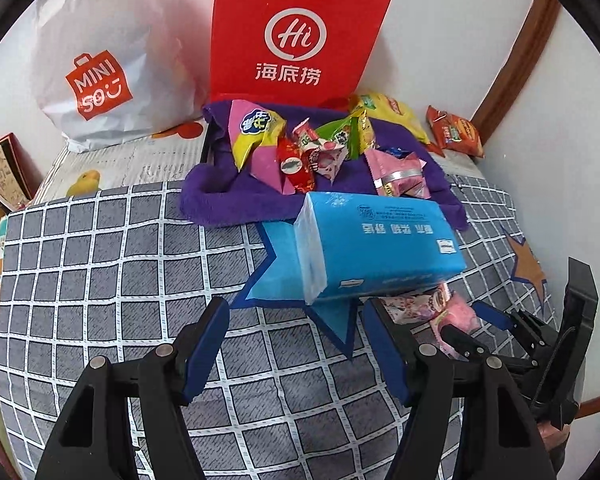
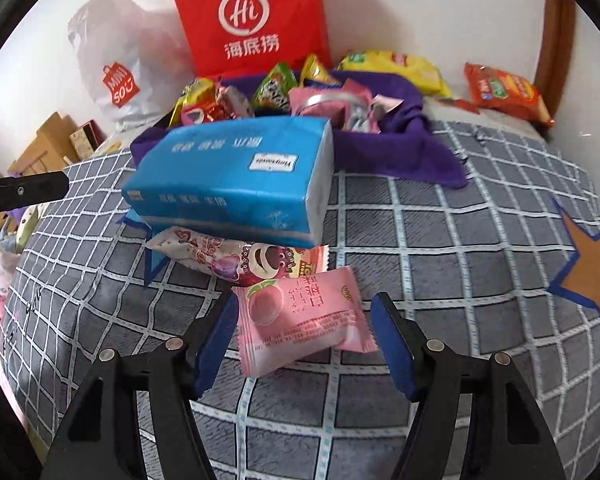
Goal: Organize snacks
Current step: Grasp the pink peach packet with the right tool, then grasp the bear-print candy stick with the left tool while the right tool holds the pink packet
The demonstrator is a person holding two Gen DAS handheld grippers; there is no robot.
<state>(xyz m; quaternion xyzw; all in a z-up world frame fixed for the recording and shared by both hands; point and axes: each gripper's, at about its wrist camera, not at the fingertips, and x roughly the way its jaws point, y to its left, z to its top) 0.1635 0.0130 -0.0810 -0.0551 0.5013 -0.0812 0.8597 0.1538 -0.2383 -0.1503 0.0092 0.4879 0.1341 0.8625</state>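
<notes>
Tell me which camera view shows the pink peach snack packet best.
The right wrist view: the pink peach packet lies whole and unobstructed on the checked bedcover, between the open fingers of the right claw. The left wrist view shows only a pink sliver of it, beside the right claw.

Both wrist views look steeply down, close, sharing the blue tissue pack [image 1: 374,246].

Tissue pack [image 2: 236,176] on snack packets [image 2: 300,320], cloth w/ snacks [image 2: 400,152] behind, bags [image 2: 252,16] at wall
</notes>
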